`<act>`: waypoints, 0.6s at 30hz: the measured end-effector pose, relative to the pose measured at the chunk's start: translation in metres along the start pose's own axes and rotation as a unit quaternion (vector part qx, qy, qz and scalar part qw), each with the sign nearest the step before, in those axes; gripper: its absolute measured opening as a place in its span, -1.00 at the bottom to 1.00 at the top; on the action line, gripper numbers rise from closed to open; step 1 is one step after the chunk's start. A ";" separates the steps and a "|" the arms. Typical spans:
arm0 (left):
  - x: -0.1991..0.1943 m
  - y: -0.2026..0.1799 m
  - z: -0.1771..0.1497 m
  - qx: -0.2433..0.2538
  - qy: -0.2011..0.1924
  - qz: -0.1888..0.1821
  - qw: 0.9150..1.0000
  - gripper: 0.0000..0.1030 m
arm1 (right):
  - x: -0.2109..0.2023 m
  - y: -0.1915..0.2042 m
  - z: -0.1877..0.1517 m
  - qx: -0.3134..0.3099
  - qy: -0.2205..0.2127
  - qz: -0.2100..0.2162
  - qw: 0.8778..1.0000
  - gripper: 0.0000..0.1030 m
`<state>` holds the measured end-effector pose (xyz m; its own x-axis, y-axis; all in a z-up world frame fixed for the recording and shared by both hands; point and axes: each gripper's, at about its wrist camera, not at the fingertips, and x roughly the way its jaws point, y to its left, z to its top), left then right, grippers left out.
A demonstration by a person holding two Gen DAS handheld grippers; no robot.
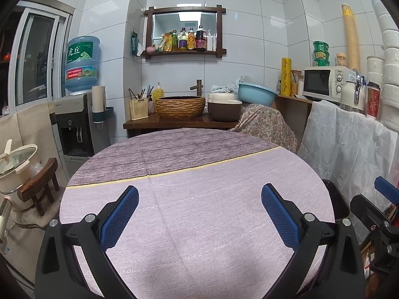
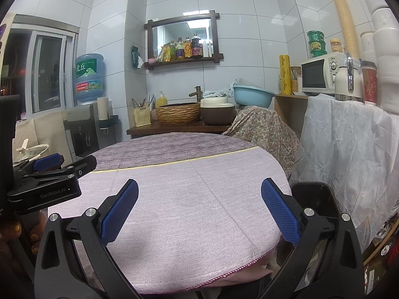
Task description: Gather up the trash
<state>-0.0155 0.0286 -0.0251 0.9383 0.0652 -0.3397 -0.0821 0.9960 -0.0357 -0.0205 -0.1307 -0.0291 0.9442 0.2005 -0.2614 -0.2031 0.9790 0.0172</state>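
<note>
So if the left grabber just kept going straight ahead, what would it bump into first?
Probably nothing on the table: the left gripper, open, points across bare tablecloth. Beyond the far edge, the woven basin on the wooden counter seems first in line, though depth is unclear.

"GenRobot.AI" is printed in pale letters on the black body of the left tongs. The characters "虎丘" are read on the green label of the blue water jug. Other labels are too small to be read.
</note>
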 end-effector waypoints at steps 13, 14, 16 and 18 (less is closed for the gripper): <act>0.001 0.001 0.000 -0.002 0.003 -0.001 1.000 0.90 | 0.000 0.001 0.000 0.000 0.000 0.000 1.000 0.89; 0.001 0.001 0.000 -0.002 0.003 -0.002 1.000 0.90 | 0.000 0.001 0.000 0.000 0.000 0.000 1.000 0.89; 0.000 0.001 -0.001 -0.002 0.004 -0.002 1.000 0.90 | 0.000 0.001 0.000 0.000 0.000 -0.001 1.000 0.89; 0.000 0.001 -0.001 -0.002 0.003 -0.002 1.000 0.90 | 0.000 0.001 0.000 0.000 0.001 0.000 1.000 0.89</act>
<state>-0.0159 0.0295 -0.0257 0.9364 0.0612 -0.3456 -0.0802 0.9959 -0.0408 -0.0205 -0.1300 -0.0292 0.9438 0.2009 -0.2626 -0.2033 0.9789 0.0182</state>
